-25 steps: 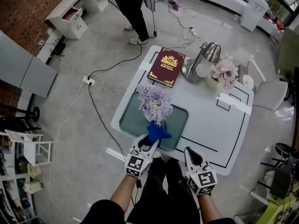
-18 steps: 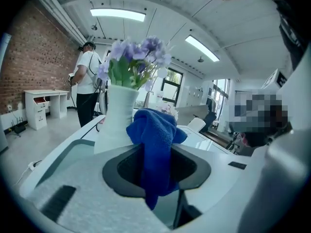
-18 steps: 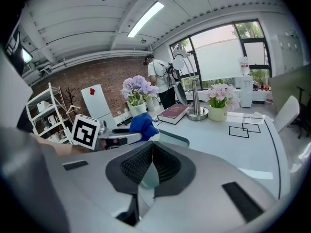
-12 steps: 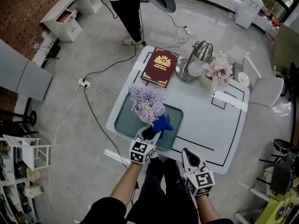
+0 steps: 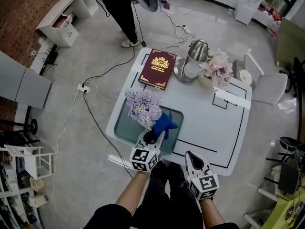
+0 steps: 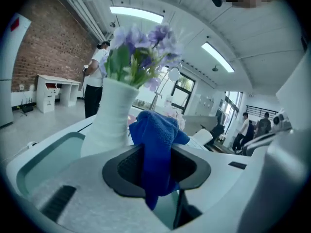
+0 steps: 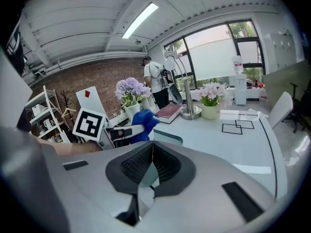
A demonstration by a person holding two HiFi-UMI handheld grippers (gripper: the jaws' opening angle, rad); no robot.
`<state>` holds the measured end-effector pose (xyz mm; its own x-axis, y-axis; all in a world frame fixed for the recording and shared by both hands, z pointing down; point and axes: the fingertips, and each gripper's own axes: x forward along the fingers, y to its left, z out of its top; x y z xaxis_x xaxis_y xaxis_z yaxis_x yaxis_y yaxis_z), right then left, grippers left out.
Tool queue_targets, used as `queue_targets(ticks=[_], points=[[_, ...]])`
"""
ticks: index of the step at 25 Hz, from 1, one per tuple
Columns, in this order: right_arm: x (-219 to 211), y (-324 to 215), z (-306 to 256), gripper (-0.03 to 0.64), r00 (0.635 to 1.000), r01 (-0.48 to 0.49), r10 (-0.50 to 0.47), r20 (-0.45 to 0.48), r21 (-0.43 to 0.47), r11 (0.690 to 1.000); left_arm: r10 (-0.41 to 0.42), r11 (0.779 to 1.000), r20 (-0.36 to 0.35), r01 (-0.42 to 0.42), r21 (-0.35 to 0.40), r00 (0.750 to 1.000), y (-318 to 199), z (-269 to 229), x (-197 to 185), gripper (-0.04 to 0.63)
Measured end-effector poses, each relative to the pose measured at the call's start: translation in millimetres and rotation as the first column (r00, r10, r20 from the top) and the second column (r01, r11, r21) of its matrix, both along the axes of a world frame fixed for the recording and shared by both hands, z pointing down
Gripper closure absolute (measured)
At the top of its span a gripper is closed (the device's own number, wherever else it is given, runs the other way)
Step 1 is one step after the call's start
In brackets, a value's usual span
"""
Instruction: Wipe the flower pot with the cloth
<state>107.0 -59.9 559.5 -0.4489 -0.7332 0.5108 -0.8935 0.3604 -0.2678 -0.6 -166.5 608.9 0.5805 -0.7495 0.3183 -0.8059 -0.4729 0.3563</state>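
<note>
A white flower pot (image 6: 109, 118) with purple flowers (image 5: 142, 107) stands on the green glass inset (image 5: 125, 127) of the white table. My left gripper (image 5: 155, 136) is shut on a blue cloth (image 5: 164, 124), which bunches above its jaws just right of the pot; in the left gripper view the blue cloth (image 6: 156, 147) hangs between the jaws beside the pot. My right gripper (image 5: 193, 160) is shut and empty at the table's near edge. The right gripper view shows the left gripper (image 7: 127, 130) with the cloth (image 7: 144, 119) and the pot (image 7: 132, 110).
A red book (image 5: 157, 68), a metal lamp base (image 5: 189, 63) and a small pot of pink flowers (image 5: 214, 70) sit at the table's far side. A white chair (image 5: 267, 85) stands right. A person (image 5: 116, 4) stands beyond the table; cables (image 5: 95, 82) trail on the floor.
My left gripper has carried the blue cloth upward and closer to the pot's right side. The right gripper has stayed at the near edge.
</note>
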Motion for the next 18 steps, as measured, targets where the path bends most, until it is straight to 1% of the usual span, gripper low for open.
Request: queue_targets(ticks=[3, 8, 13, 18], points=[[-0.5, -2.2, -1.1, 0.607, 1.000, -0.002, 0.002, 0.004, 0.000, 1.000, -0.045, 0.999, -0.030, 0.044, -0.011, 0.999, -15.8, -11.3, 2.1, 0.457], [2.0, -4.7, -2.1, 0.607, 1.000, -0.005, 0.005, 0.006, 0.000, 1.000, -0.097, 0.991, -0.031, 0.094, -0.091, 0.995, -34.6, 8.1, 5.6, 0.457], [10.1, -8.6, -4.6, 0.607, 1.000, -0.009, 0.009, 0.007, 0.006, 1.000, -0.136, 0.979, -0.006, 0.134, -0.156, 0.991, -38.1, 38.1, 7.7, 0.459], [18.8, -8.9, -8.1, 0.607, 1.000, -0.008, 0.008, 0.016, 0.007, 1.000, -0.136, 0.962, 0.027, 0.138, -0.234, 0.990, -28.9, 67.7, 13.6, 0.457]])
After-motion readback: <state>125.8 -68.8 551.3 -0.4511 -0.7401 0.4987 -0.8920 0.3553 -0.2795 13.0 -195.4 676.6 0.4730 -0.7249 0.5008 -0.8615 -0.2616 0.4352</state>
